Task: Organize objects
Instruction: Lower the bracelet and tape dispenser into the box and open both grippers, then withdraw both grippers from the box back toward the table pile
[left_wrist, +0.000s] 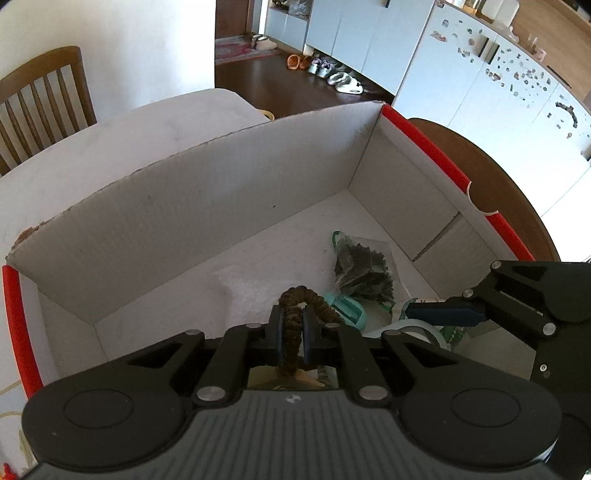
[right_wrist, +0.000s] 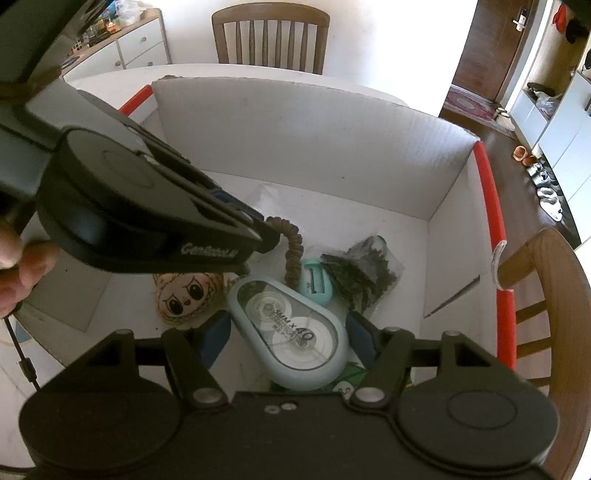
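I see L hand-held gripper (left_wrist: 292, 334) pinching cord (left_wrist: 295, 325) over box (left_wrist: 229, 199). Tape dispenser (right_wrist: 295, 332) sits between R hand-held gripper (right_wrist: 288, 341) spread pads, long axis toward far-left wall; box floor left open.

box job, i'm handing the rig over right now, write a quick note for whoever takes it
Left gripper: shut on the brown braided cord of the plush keychain, held low inside the cardboard box.
Right gripper: jaws on either side of the correction tape dispenser, also inside the box; contact not clear, so check the grip before lifting.
Already in the box: a mint plastic item and a clear bag of dark bits.
Left: release the keychain and the dispenser, then withdraw both grippers.
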